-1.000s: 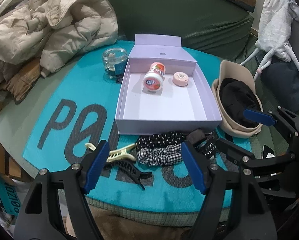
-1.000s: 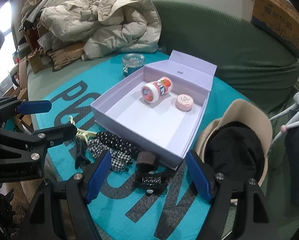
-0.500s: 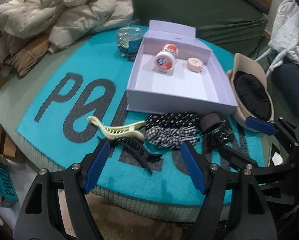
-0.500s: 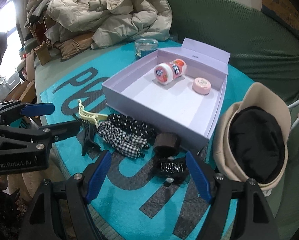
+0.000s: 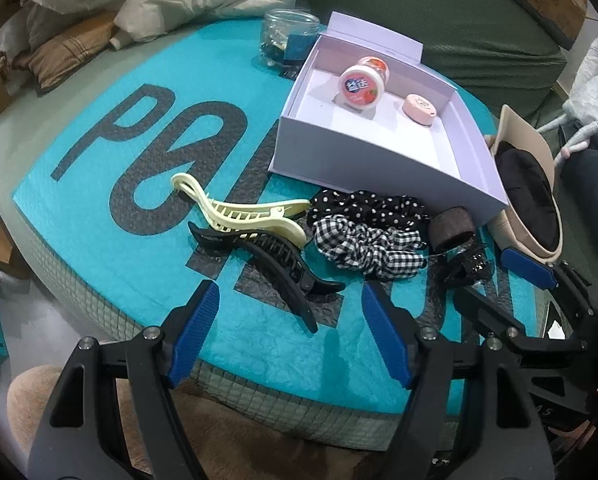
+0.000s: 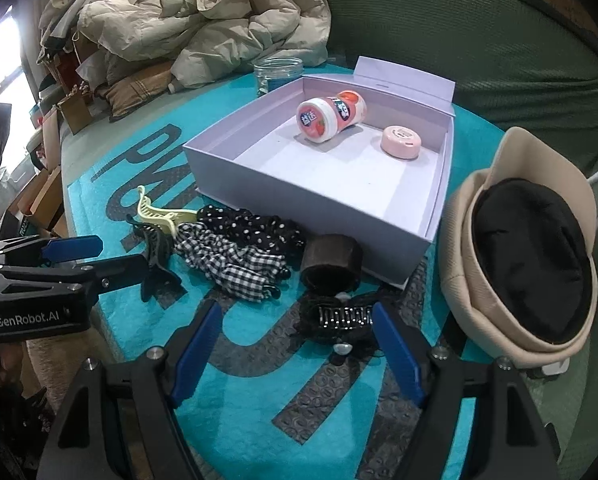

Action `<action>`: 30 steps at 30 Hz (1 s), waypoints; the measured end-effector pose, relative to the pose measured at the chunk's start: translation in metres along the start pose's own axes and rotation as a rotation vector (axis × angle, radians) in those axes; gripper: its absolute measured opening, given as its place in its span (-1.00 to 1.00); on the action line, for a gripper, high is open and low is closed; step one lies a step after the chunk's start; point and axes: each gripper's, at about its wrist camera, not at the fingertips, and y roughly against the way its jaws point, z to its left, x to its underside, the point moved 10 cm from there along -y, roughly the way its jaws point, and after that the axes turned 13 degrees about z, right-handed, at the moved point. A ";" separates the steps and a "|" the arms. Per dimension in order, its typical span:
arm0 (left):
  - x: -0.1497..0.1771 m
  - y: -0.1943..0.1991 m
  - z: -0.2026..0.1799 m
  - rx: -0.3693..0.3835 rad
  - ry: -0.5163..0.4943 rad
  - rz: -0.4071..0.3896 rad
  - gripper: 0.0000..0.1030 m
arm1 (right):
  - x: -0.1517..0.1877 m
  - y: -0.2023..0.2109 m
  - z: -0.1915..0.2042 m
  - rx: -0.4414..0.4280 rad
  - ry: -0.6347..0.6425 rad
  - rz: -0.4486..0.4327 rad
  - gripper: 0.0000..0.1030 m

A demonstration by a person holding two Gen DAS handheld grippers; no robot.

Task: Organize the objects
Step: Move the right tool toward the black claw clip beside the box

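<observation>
1. The left gripper [image 5: 291, 336] fills the bottom of its frame: black ribbed arms with blue ridged pads, spread wide and holding nothing. Between and just above the pads lies a glossy black claw clip [image 5: 275, 260], long, curved and toothed.
2. The right gripper [image 6: 297, 354] is likewise spread wide and empty. Its right pad sits just beside a black lacy hair clip [image 6: 345, 320] with a metal comb, low in the frame's centre.
3. A cream plastic claw clip [image 5: 243, 212] lies touching the black one. To their right lie a black polka-dot scrunchie [image 5: 367, 208], a black-and-white gingham scrunchie [image 5: 363, 246] pressed against it, and a brown fuzzy hair band [image 5: 453, 228] standing on edge.
4. A shallow lilac cardboard box [image 5: 379, 164], lid flap raised at the back, holds a pink-labelled jar [image 5: 361, 82] on its side and a small round pink tin [image 5: 419, 109], both near the far wall.
5. Everything rests on a teal quilted mat [image 5: 111, 128] with large dark letters, spread over a pale green checked cover.
6. At right centre a beige hat [image 6: 511, 256] lies upturned, showing black lining.
7. A glass jar [image 6: 277, 72] stands behind the box; beyond it are a heap of puffy beige jackets [image 6: 203, 12] and a green sofa [image 6: 479, 32].
</observation>
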 end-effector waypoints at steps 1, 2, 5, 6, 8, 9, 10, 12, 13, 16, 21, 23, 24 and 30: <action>0.000 -0.002 0.001 0.000 0.006 -0.001 0.41 | 0.000 0.000 -0.001 0.003 -0.003 -0.006 0.61; 0.000 -0.003 0.002 -0.001 0.009 0.000 0.41 | 0.000 0.000 -0.002 0.006 -0.006 -0.013 0.62; -0.002 -0.011 0.002 -0.016 0.018 0.013 0.41 | 0.000 -0.003 -0.008 0.012 -0.017 -0.021 0.66; -0.002 -0.014 0.002 -0.018 0.018 0.020 0.41 | 0.001 -0.005 -0.010 0.013 -0.022 -0.018 0.66; -0.003 -0.020 0.001 -0.025 0.019 0.035 0.41 | 0.003 -0.010 -0.015 0.017 -0.032 -0.004 0.67; -0.003 -0.022 0.001 -0.028 0.022 0.040 0.41 | 0.004 -0.013 -0.018 0.019 -0.038 0.002 0.67; -0.004 -0.025 0.000 -0.030 0.024 0.044 0.41 | 0.005 -0.015 -0.021 0.022 -0.042 0.005 0.67; -0.005 -0.029 0.000 -0.034 0.030 0.049 0.41 | 0.005 -0.018 -0.025 0.033 -0.048 0.007 0.67; -0.006 -0.030 0.001 -0.033 0.032 0.049 0.41 | 0.005 -0.019 -0.027 0.041 -0.051 0.008 0.67; -0.007 -0.034 0.004 -0.032 0.048 0.046 0.41 | 0.005 -0.025 -0.033 0.049 -0.063 0.016 0.68; -0.011 -0.035 0.010 -0.046 0.074 0.031 0.41 | 0.003 -0.036 -0.036 0.029 -0.092 0.031 0.69; -0.013 -0.035 0.013 -0.058 0.084 0.028 0.41 | 0.003 -0.039 -0.039 0.035 -0.104 0.037 0.69; -0.013 -0.036 0.014 -0.060 0.087 0.029 0.41 | 0.003 -0.041 -0.039 0.036 -0.104 0.041 0.69; -0.014 -0.036 0.016 -0.060 0.088 0.012 0.40 | 0.003 -0.050 -0.040 0.040 -0.109 0.052 0.69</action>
